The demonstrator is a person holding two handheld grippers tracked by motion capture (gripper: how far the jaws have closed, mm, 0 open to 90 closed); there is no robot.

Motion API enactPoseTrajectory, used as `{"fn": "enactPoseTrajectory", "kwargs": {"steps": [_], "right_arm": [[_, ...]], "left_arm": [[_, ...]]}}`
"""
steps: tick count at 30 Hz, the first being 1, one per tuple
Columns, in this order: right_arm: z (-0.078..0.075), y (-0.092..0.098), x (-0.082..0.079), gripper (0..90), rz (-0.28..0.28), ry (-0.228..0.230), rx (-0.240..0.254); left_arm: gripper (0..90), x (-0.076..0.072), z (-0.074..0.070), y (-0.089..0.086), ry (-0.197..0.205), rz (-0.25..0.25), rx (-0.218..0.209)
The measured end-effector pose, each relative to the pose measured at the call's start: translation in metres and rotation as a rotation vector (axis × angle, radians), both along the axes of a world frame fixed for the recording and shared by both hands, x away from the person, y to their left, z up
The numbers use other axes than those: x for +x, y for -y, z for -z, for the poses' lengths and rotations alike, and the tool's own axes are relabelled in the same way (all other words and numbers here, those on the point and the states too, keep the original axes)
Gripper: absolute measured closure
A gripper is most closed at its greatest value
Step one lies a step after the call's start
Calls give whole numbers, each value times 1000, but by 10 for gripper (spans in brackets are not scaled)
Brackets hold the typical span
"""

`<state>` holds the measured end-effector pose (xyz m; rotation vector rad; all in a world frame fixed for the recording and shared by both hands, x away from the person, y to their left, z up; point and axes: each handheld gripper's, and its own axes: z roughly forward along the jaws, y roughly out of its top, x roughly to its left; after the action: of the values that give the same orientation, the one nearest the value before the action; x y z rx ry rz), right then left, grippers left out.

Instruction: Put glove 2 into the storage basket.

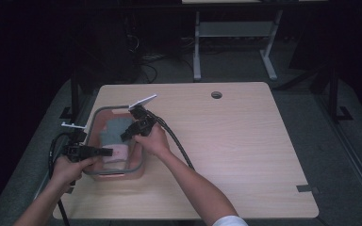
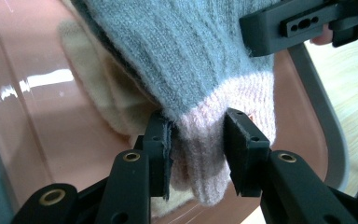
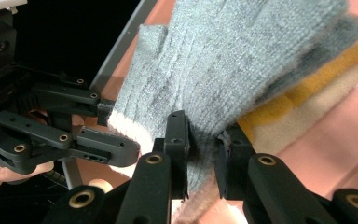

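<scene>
Both grippers are down in the pink bin at the table's left edge, working one grey sock that lies on top of cream and mustard knits inside it. The left gripper has its jaws nearly closed and pinching the sock's pink cuff, pads pressed into the knit on both sides. The right gripper comes in from the other side and clamps a fold of the grey body between narrow-set jaws, left gripper visible just beyond it
</scene>
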<state>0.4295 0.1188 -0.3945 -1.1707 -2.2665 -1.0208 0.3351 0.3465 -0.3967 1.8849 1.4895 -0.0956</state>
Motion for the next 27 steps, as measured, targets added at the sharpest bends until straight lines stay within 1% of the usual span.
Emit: {"fn": "enactPoseTrajectory", "kwargs": {"steps": [2, 4, 6, 9, 10, 14, 22, 27], "right_arm": [[0, 0, 0, 754, -4, 11, -8], [-1, 0, 0, 746, -6, 24, -12], [-2, 1, 0, 739, 1, 17, -17], [-2, 2, 0, 735, 7, 35, -24], [-3, 3, 1, 736, 10, 28, -24], [-6, 8, 4, 739, 30, 36, -14], [-5, 9, 5, 737, 27, 39, -20], [-8, 13, 6, 712, 48, 51, -26]], "left_arm": [[637, 0, 0, 1, 1, 5, 11], [637, 0, 0, 2, 3, -2, 15], [637, 0, 0, 2, 4, 3, 27], [637, 0, 0, 2, 2, 2, 40], [636, 0, 1, 2, 1, 0, 43], [628, 0, 1, 1, 0, 0, 45], [608, 1, 1, 3, 7, -7, 60], [583, 1, 0, 3, 14, -14, 67]]}}
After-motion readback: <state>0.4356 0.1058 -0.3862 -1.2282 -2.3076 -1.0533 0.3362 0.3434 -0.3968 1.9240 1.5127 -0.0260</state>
